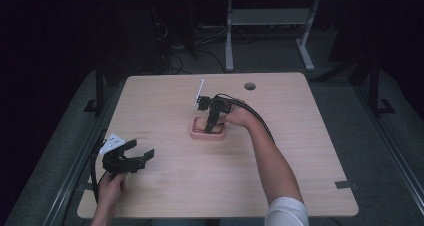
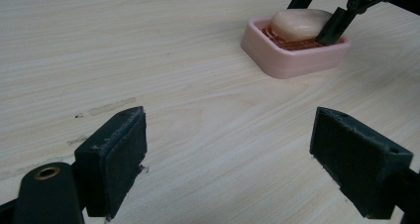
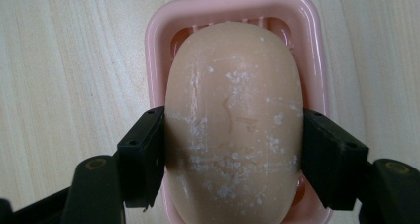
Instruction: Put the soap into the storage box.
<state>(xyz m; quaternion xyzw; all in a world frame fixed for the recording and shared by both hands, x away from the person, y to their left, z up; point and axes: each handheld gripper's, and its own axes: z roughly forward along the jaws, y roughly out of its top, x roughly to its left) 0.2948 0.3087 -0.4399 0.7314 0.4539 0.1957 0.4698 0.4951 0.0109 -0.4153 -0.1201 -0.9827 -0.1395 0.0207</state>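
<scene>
Down at the near left corner of the wooden table (image 1: 165,186), the person's left hand (image 1: 109,192) holds the left gripper (image 1: 134,155) low over the bare wood, its jaws spread wide with nothing between them. In the left gripper view the two black pads (image 2: 119,159) stand well apart above the pale grain, and the soap dish shows beyond them.

Farther in, near the middle of the table, the right forearm (image 1: 272,161) reaches forward from a white sleeve (image 1: 286,212), and the right hand (image 1: 239,115) tips the right gripper (image 1: 209,127) steeply down into the pink soap dish (image 1: 195,132). The right gripper view looks straight down on it: a beige, oval bar of soap (image 3: 234,120), dusted with white flecks, lies in the dish (image 3: 158,30), and the jaws are pressed against its two long sides, clamping it. Whether the bar rests on the dish or is just off it, I cannot tell.

Beyond the dish, a round hole (image 1: 250,86) marks the far edge of the tabletop.
</scene>
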